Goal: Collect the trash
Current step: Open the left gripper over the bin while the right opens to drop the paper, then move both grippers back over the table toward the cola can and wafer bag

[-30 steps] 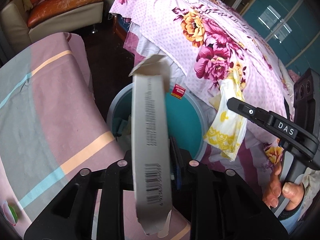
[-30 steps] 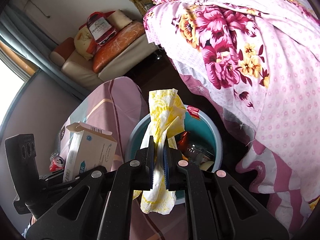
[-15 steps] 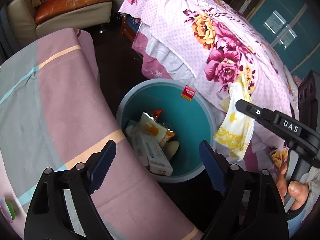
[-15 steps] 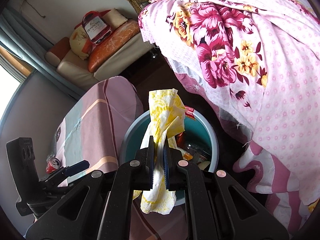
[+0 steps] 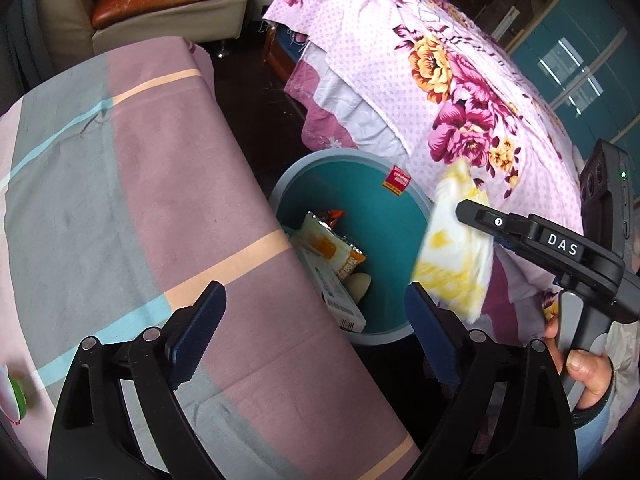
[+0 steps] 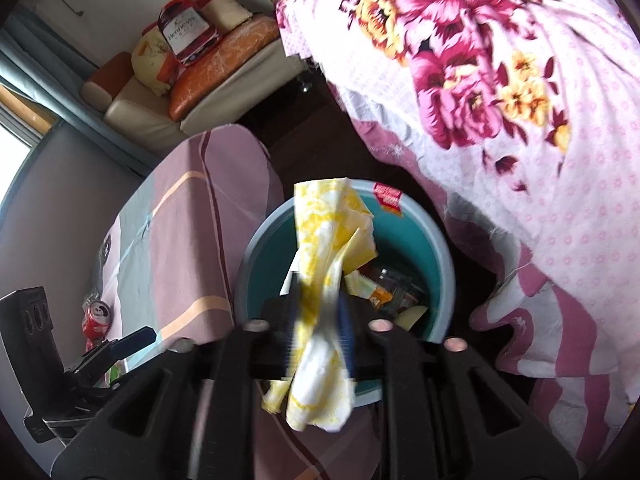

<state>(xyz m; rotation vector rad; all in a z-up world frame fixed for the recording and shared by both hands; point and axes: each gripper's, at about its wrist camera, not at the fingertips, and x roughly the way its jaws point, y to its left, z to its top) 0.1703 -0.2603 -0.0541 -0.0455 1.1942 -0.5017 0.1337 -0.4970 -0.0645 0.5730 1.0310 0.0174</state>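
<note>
A teal bin [image 5: 400, 216] with a grey rim stands on the floor between the table and the bed. In it lie a white box [image 5: 336, 292] and an orange snack packet [image 5: 332, 244]. My left gripper [image 5: 312, 292] hangs over the table edge beside the bin, its jaws opening wide with nothing between them. My right gripper [image 6: 320, 300] is above the bin [image 6: 268, 272]. Its jaws are opening, and the yellow-and-white wrapper [image 6: 324, 240] hangs blurred between them. The left wrist view shows that wrapper [image 5: 456, 256] over the bin's right rim.
A table under a striped pink and grey cloth [image 5: 140, 200] borders the bin on the left, and a floral bedspread [image 5: 460, 80] hangs on the right. A red can [image 6: 96, 316] lies on the table. A sofa [image 5: 160, 4] stands at the back. A hand [image 5: 580, 364] holds the right gripper.
My left gripper has opened and the long white box has dropped into the bin. The right jaws have parted around the wrapper and come lower over the bin.
</note>
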